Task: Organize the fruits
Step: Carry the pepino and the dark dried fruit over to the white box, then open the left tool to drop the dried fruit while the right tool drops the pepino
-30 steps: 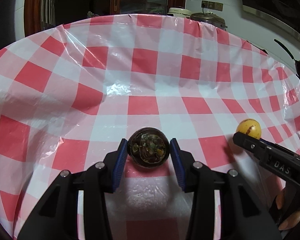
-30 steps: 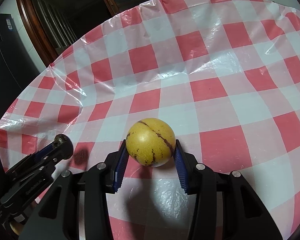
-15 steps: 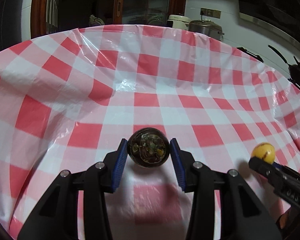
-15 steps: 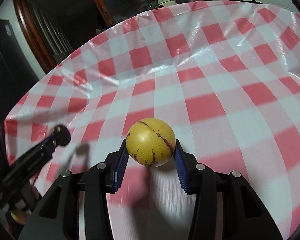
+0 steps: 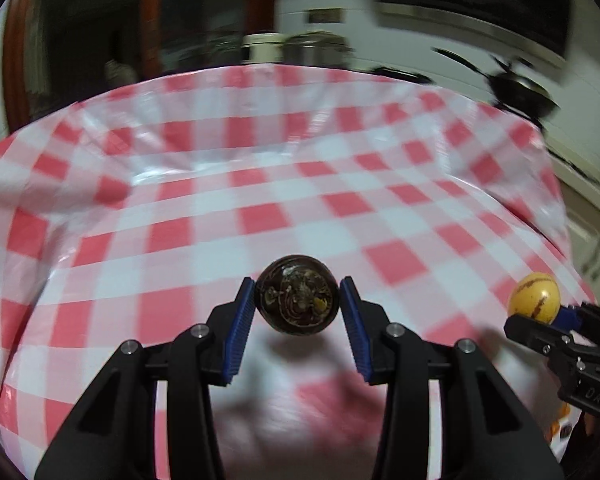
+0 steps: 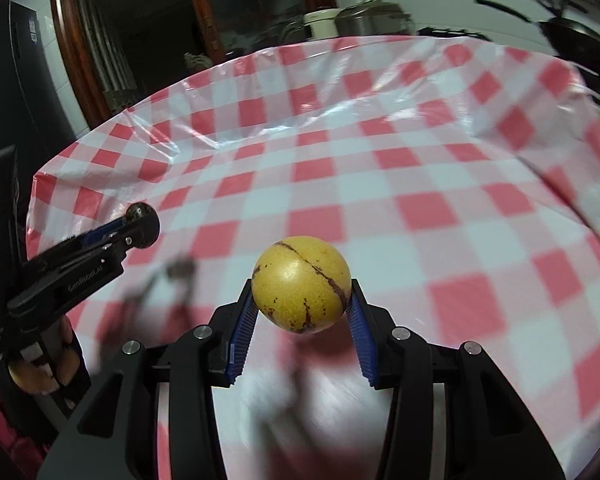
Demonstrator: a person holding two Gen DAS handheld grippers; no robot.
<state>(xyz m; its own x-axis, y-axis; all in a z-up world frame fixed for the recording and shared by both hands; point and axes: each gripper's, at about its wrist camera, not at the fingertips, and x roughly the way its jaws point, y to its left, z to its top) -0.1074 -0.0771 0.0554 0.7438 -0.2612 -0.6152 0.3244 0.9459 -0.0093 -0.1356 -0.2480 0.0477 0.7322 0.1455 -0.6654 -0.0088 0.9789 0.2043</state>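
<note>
Left tongs point(image 5: 298, 308) clenched on a dark round fruit point(image 5: 298, 295), blue ribbed pads point(image 5: 242, 330) pressed against both its flanks. Held clear above the tabletop point(image 5: 260, 216), with a soft shadow on the cloth directly beneath the dark round fruit. Brown, mottled skin with a small yellowish fleck on its lower right side. Covered all over in a red-and-white checked plastic cloth point(image 5: 400, 260), wrinkled and shiny toward the far edge.

Right tongs point(image 6: 300, 300) clenched on a yellow round fruit point(image 6: 300, 284), gripped by its lower half so that most of it stands above the pad tips. Marked by a dark brown seam across the top and scattered brown specks. Also lifted off the tabletop, shadow below on the cloth.

Seen from the left wrist view: yellow round fruit point(image 5: 534, 296) well off to the right of the dark round fruit, near the cloth's right edge, gripped in the right tongs point(image 5: 540, 312). Seen from the right wrist view: dark round fruit point(image 6: 142, 220) far off to the left of the yellow one, at the tip of the left tongs point(image 6: 136, 226), with a person's fingers point(image 6: 66, 356) wrapped round the handle lower down.

Beyond the far edge of the cloth: blurred pots and a dark wooden door frame.
</note>
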